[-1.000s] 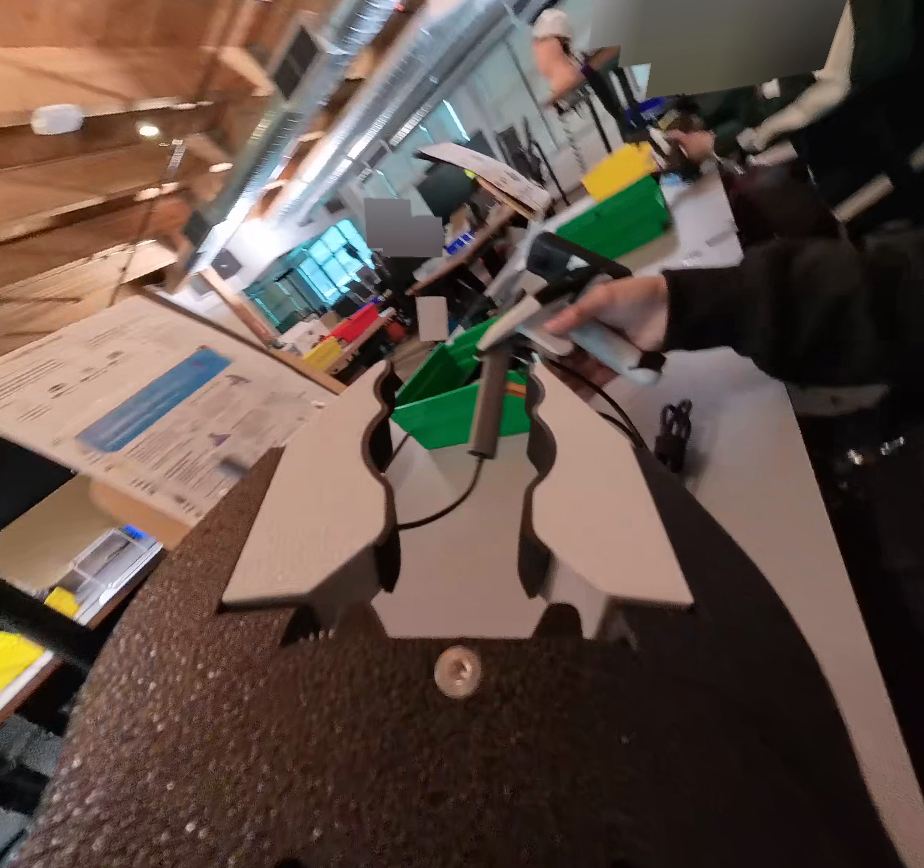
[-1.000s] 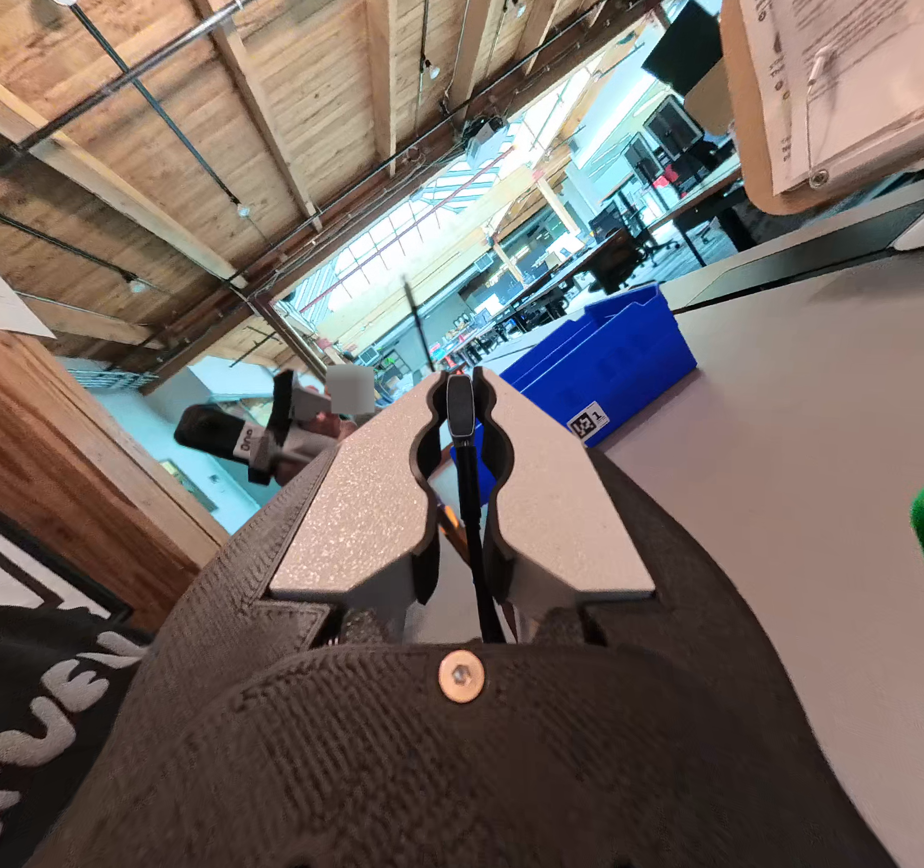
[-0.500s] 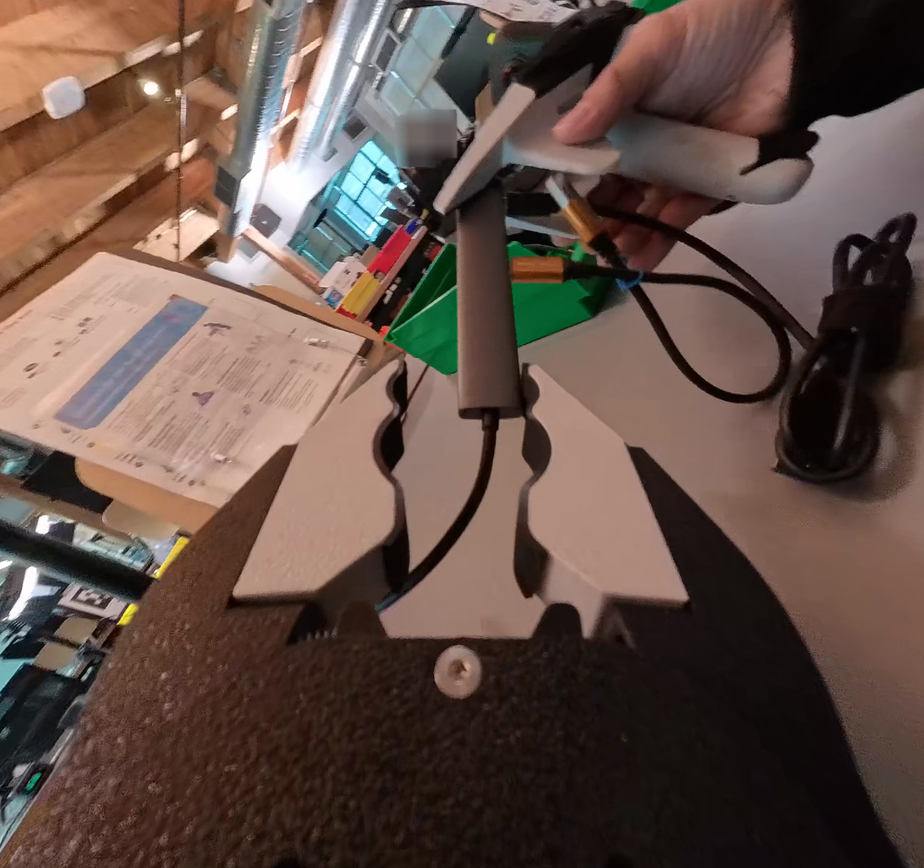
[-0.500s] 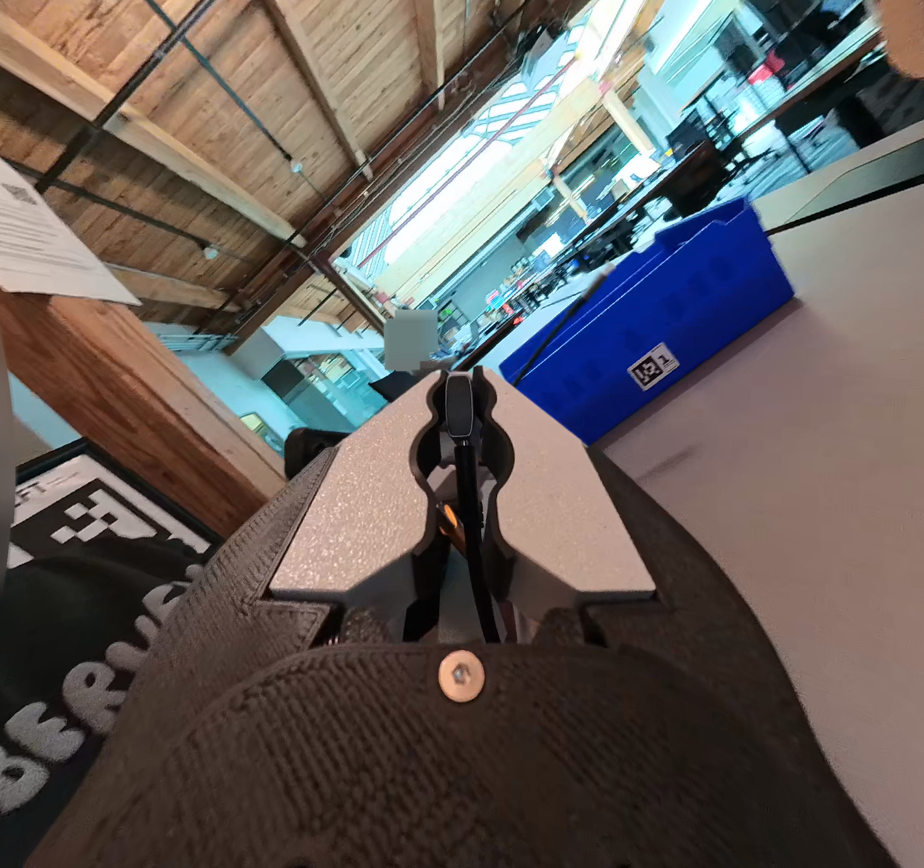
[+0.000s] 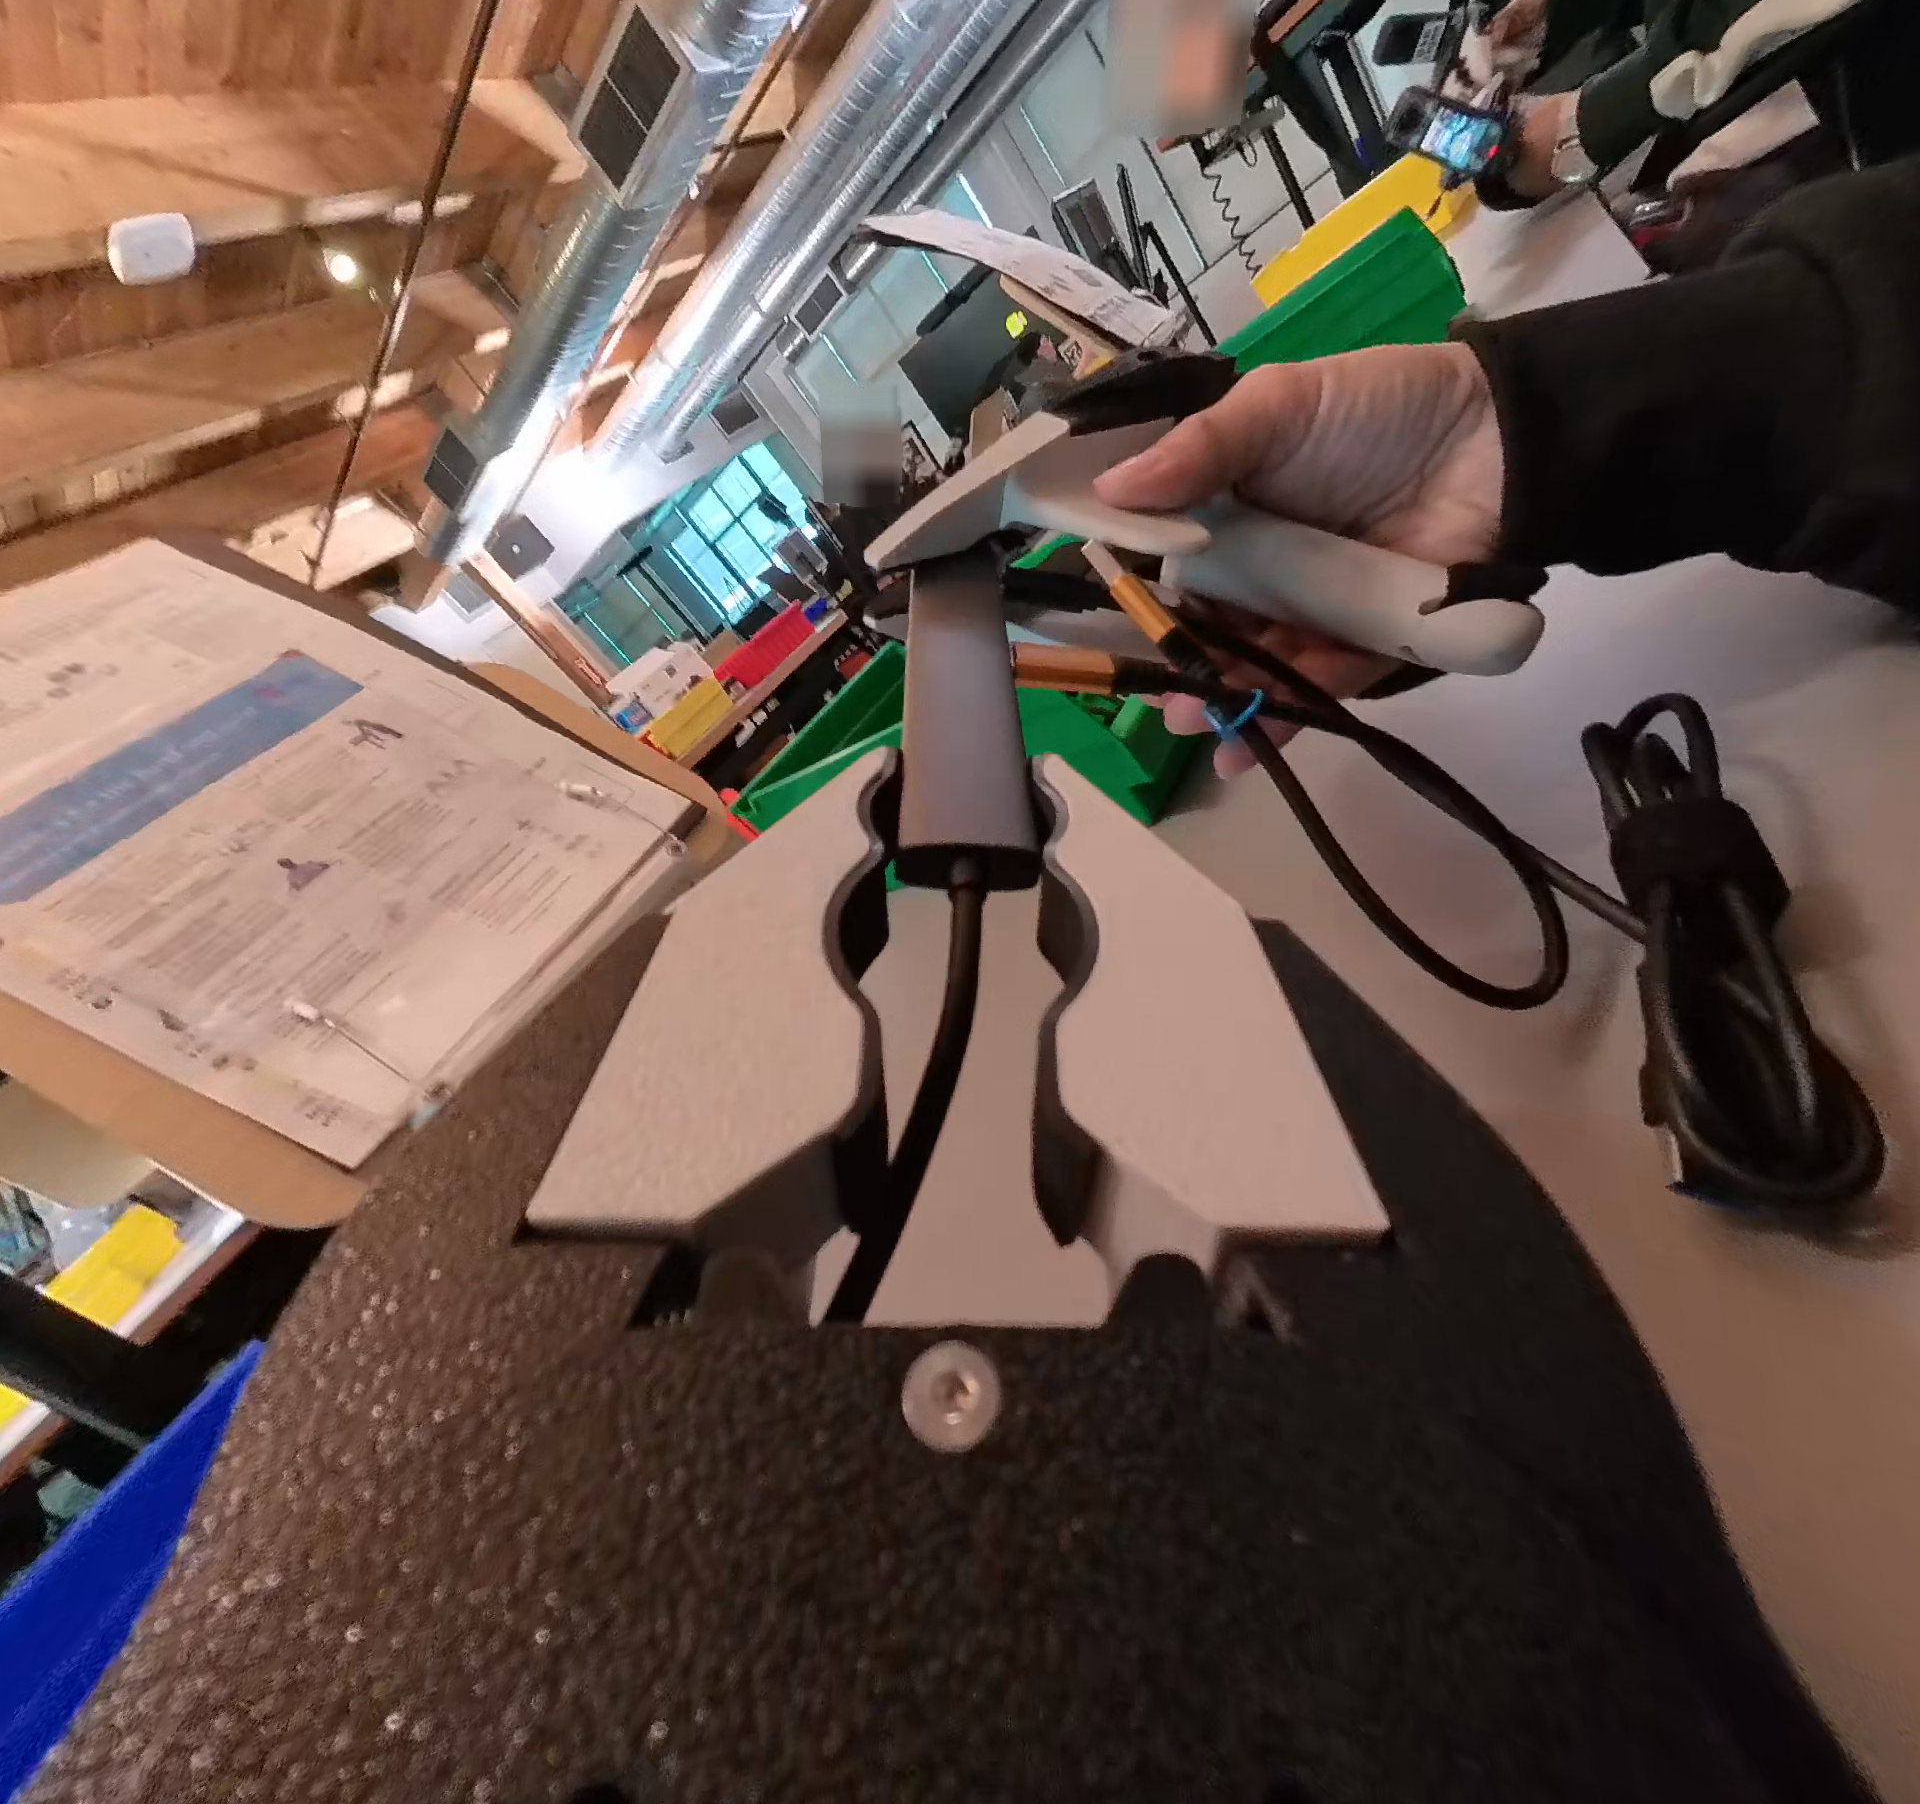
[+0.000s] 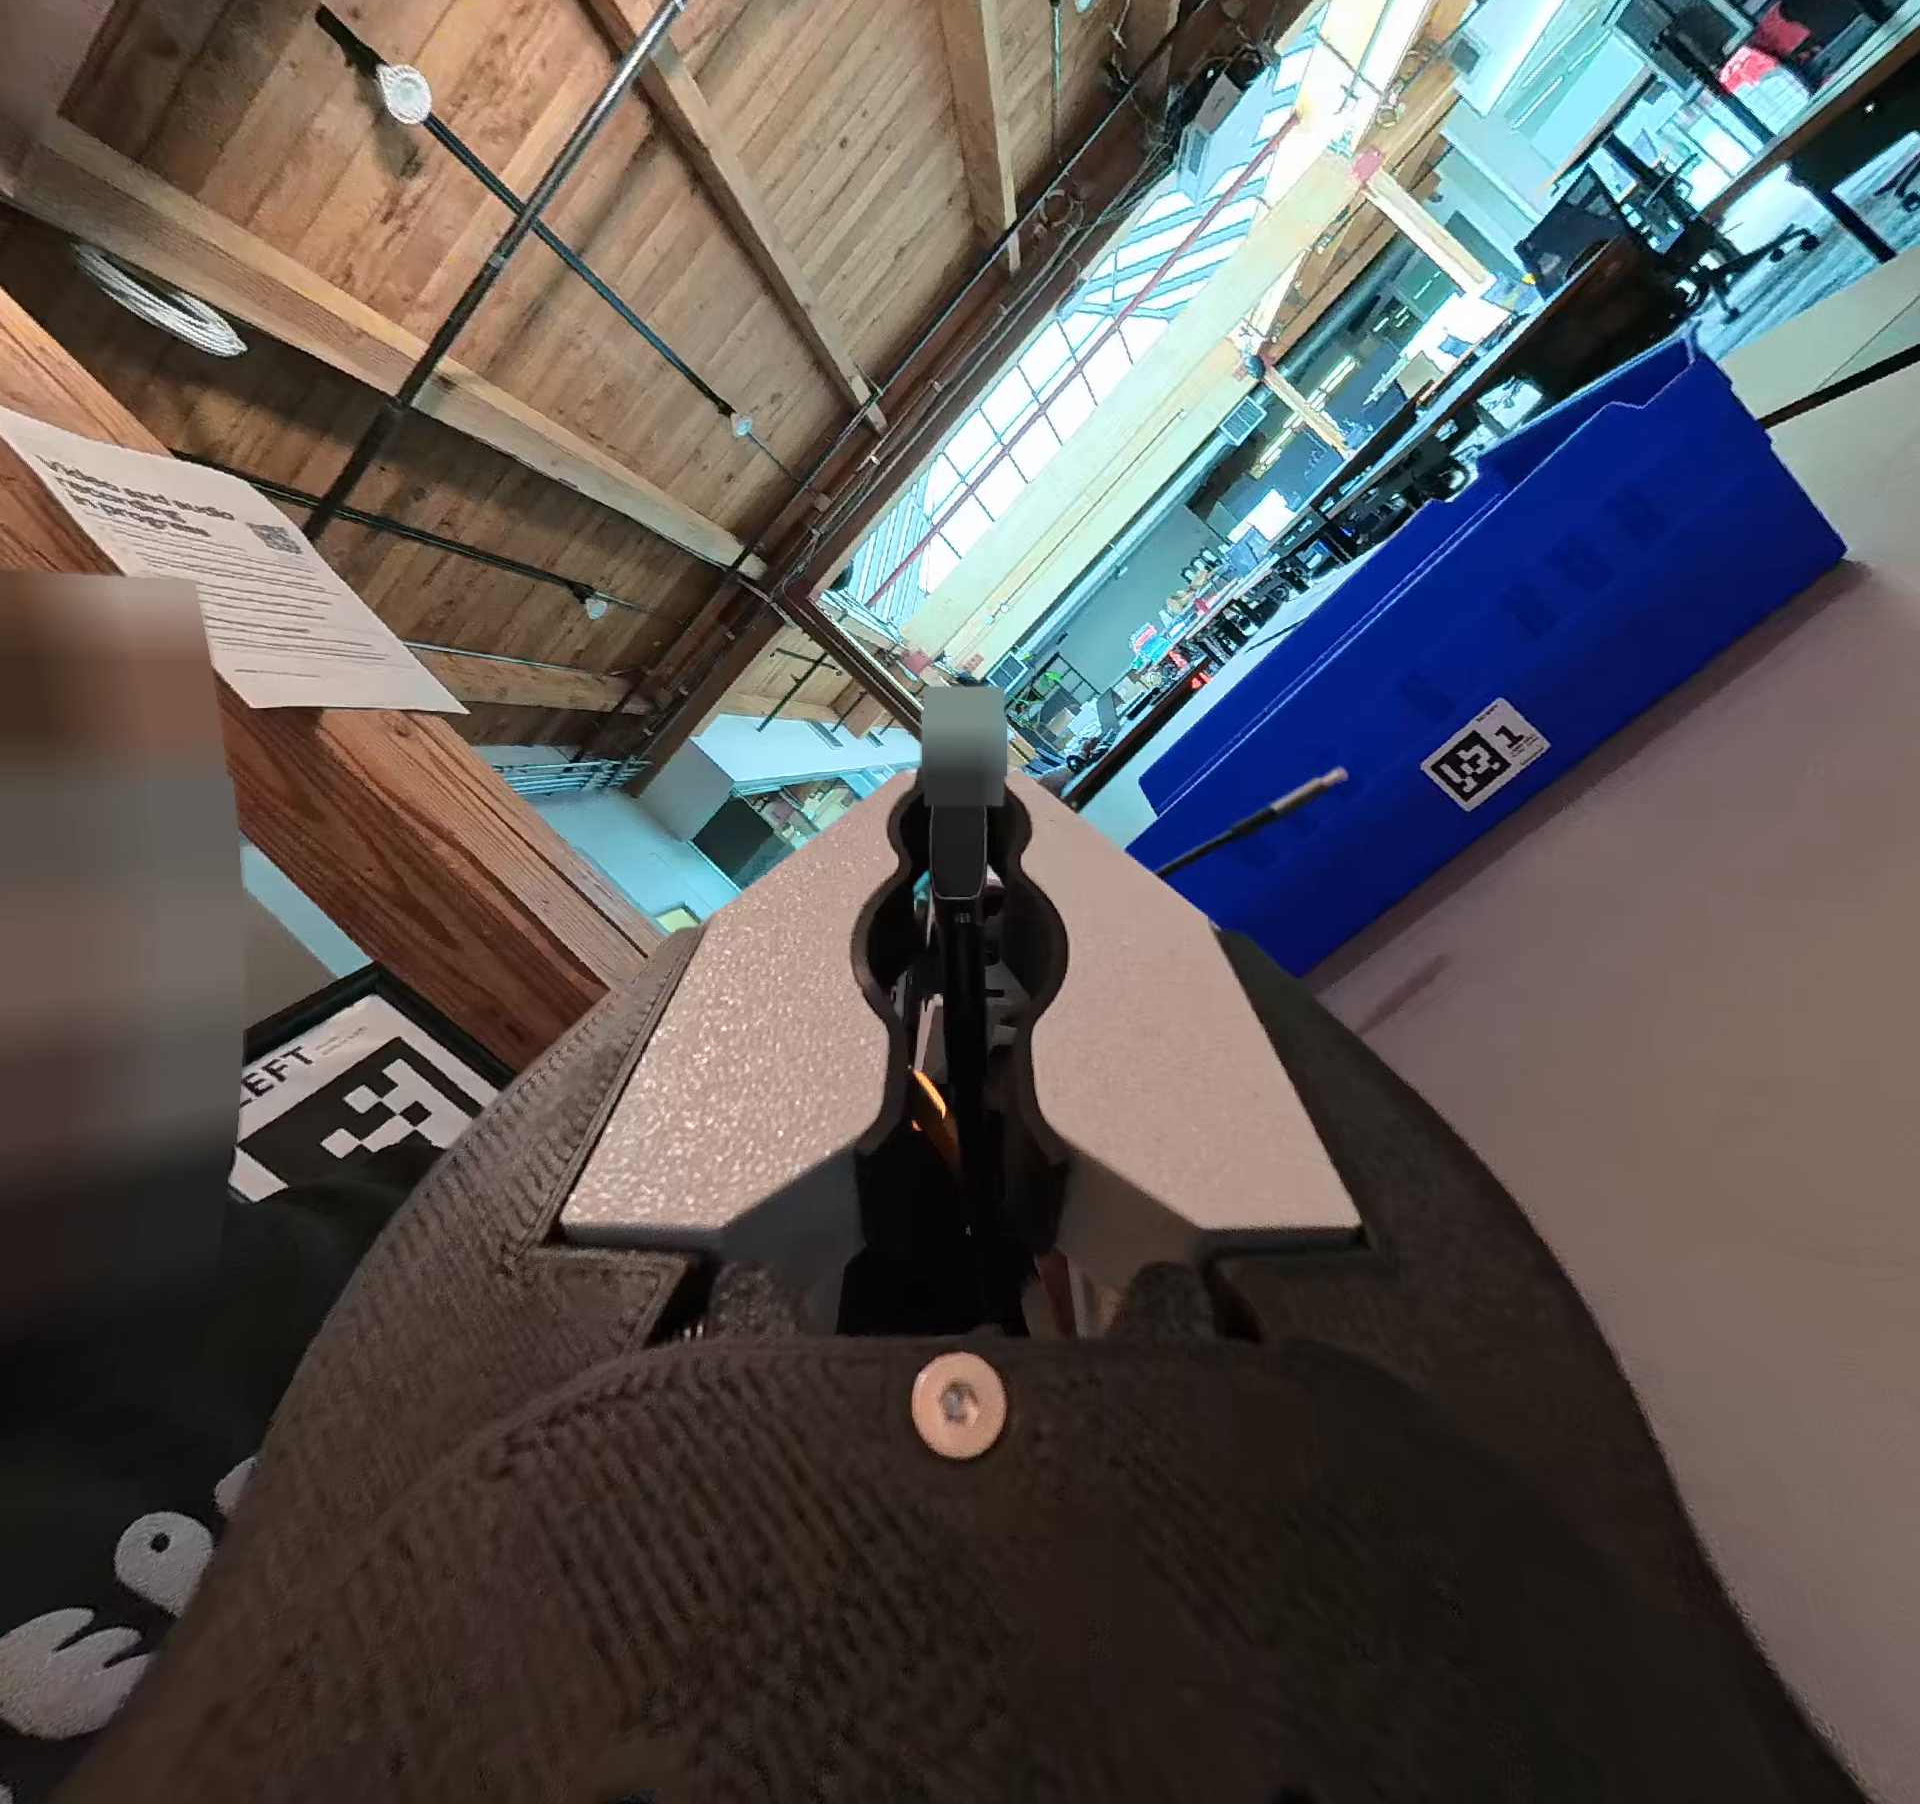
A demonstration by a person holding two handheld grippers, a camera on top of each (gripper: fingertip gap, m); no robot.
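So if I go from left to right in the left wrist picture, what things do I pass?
Paper sheet on a board → grey hub between the left claw's fingertips → green bin → hand holding the right claw → coiled black cable bundle on the table.

A coiled black cable and green bin crowd the table; beside the blue bin it lies bare.

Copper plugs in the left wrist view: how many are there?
2. One copper plug sticks out sideways from the grey hub; another lies above it, under the right gripper. More may be hidden behind the hand.
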